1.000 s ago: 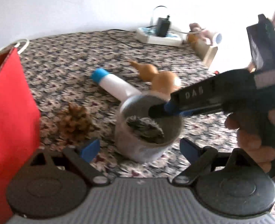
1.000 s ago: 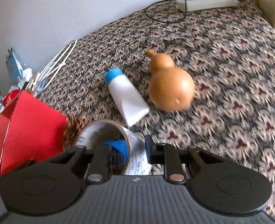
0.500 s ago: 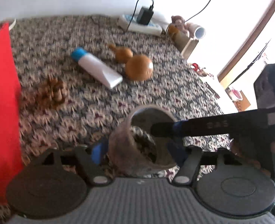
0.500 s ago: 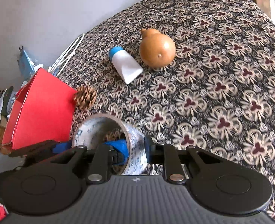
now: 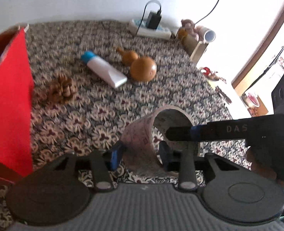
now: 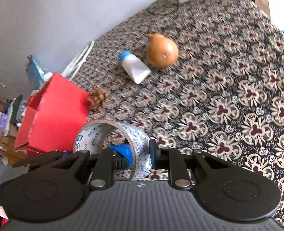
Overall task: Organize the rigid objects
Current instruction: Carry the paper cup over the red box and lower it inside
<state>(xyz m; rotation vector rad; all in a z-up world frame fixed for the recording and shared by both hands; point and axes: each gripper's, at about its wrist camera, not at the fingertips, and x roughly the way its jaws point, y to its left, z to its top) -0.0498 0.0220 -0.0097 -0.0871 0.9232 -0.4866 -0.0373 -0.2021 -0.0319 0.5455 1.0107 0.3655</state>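
Big patterned tablecloth (image 6: 238, 88) under everything, and off to my left the red box (image 6: 53, 113) stands open at the top, which I take to be where the rigid things belong. That is why I have the load up in the air beside it, not down on the cloth.

Out on the cloth lie the gourd (image 5: 142, 67), on its side, with the white tube (image 5: 103, 70) just beside it, blue cap pointing away from me. The pine cone (image 5: 61, 90) sits close to the box wall. All three look untouched, waiting their turn, I reckon.

Now the tape roll (image 6: 113, 146), the thing in hand. My right gripper (image 6: 140, 154) pinches its wall, one finger inside the ring, one outside, so the hollow core does the work of a handle. My left gripper (image 5: 140, 154) is closed in on the same wall from the other side, blue pads hugging it; two holds keep a light ring from swinging.

Whether the left pads truly press or only bracket the wall, I cannot quite tell. The roll hangs tilted, opening facing the box.
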